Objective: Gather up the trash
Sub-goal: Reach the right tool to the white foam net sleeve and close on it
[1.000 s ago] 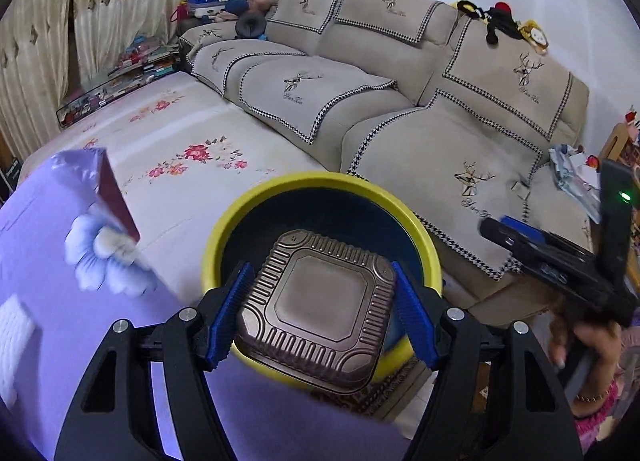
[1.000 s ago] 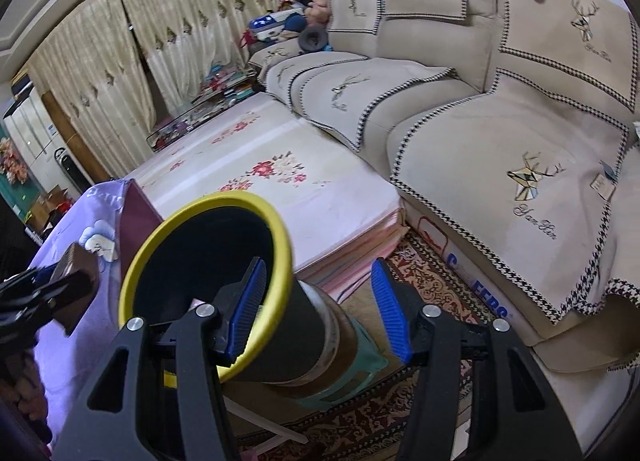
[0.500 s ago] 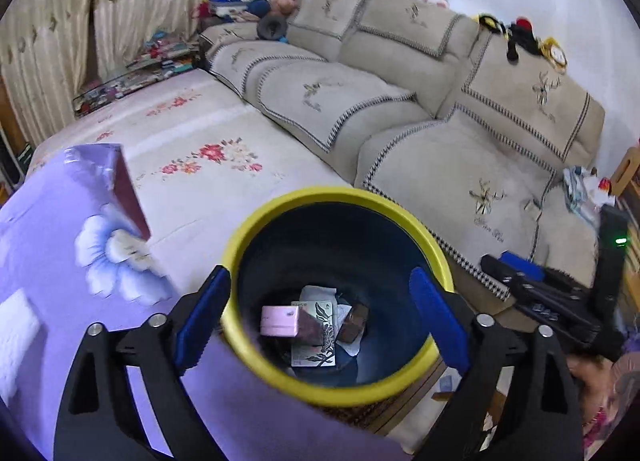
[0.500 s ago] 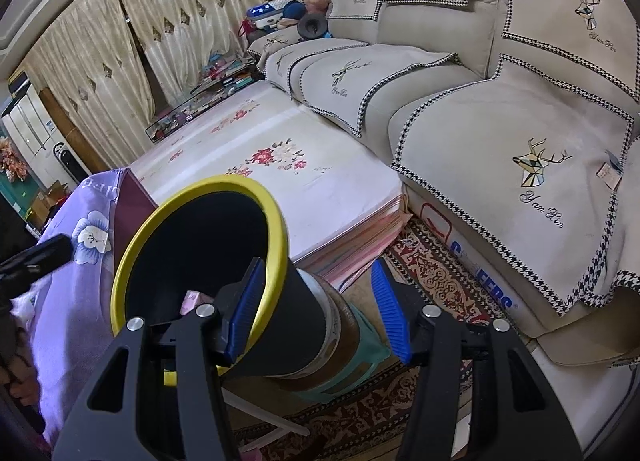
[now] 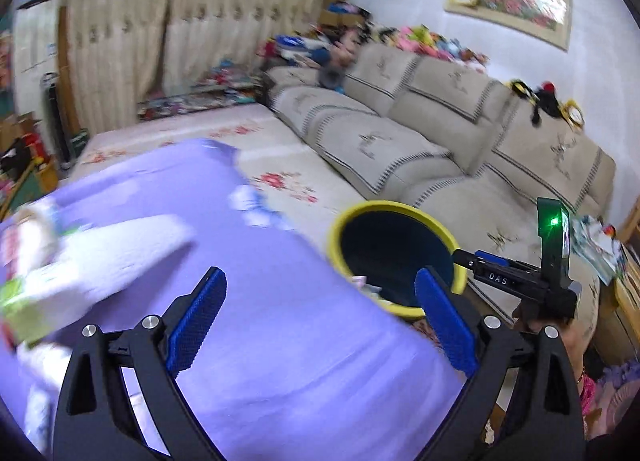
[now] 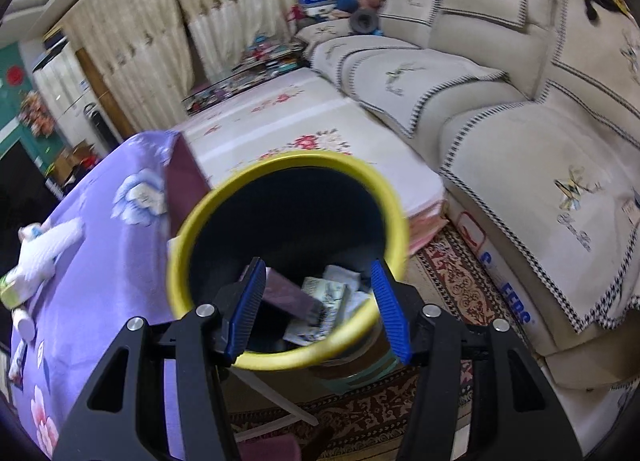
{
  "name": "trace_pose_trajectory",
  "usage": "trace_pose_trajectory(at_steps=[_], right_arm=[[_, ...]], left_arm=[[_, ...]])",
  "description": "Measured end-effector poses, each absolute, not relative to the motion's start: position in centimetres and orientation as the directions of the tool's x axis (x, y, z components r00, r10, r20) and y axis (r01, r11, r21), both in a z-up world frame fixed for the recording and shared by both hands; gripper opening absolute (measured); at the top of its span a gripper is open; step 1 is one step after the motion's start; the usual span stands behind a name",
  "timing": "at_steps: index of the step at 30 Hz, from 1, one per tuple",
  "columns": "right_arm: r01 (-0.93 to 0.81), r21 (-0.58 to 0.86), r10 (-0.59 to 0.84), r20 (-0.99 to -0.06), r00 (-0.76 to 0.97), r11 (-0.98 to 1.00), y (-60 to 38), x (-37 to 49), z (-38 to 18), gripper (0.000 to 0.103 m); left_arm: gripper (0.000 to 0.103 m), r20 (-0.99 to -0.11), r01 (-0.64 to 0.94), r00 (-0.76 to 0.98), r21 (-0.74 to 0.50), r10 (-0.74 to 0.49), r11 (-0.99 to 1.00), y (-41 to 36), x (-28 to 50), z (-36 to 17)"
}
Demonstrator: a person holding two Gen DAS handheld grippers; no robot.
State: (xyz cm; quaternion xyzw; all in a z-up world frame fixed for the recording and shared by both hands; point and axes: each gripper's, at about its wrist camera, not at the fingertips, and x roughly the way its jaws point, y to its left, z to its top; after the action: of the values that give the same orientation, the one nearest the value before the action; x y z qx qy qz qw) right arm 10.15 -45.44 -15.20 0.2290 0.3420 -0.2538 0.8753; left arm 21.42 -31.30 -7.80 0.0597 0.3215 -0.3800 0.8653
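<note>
bin: yellow-rimmed trash bin (image 5: 394,257) at 2 o'clock of left gripper (image 5: 320,325), trash (image 6: 320,305) inside
left gripper: spread wide, just opened, empty
right gripper (image 6: 318,305): half-spread, empty, over bin
surface: purple floral cloth (image 5: 280,341)
room: beige sofa (image 6: 500,101)

Yellow-rimmed dark bin (image 6: 288,257) stands upright beside the table, holding scraps (image 6: 328,301).

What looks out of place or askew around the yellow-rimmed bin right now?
The yellow-rimmed dark bin leans at a tilt beside the purple floral tablecloth instead of standing upright. The trash stays inside it, so nothing has spilled. Packets and a white wrapper lie on the cloth, uncollected.
</note>
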Motion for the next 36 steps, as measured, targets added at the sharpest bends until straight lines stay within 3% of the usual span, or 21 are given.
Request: trace_pose_trajectory(at_steps=[9,15,21,36], right_arm=[[0.408,0.194,-0.158,-0.713,0.684,0.892,-36.6,16.2,-13.3,0.052],[0.214,0.187,-0.018,-0.711,0.703,0.959,-28.6,21.0,-12.1,0.052],[0.03,0.184,0.107,-0.69,0.716,0.983,-20.4,24.3,-10.5,0.052],[-0.033,-0.02,0.008,-0.717,0.697,0.999,-13.6,33.0,-10.3,0.052]], left_arm=[[0.097,-0.568,0.469,0.706,-0.071,-0.423,0.88,-14.7,19.6,-6.9],[0.097,-0.561,0.327,0.764,-0.089,-0.319,0.941,-5.8,18.8,-7.5],[0.097,-0.539,0.265,0.796,-0.097,-0.274,0.959,-2.2,18.3,-7.1],[0.097,-0.544,0.284,0.781,-0.127,-0.306,0.95,-2.7,18.2,-7.6]])
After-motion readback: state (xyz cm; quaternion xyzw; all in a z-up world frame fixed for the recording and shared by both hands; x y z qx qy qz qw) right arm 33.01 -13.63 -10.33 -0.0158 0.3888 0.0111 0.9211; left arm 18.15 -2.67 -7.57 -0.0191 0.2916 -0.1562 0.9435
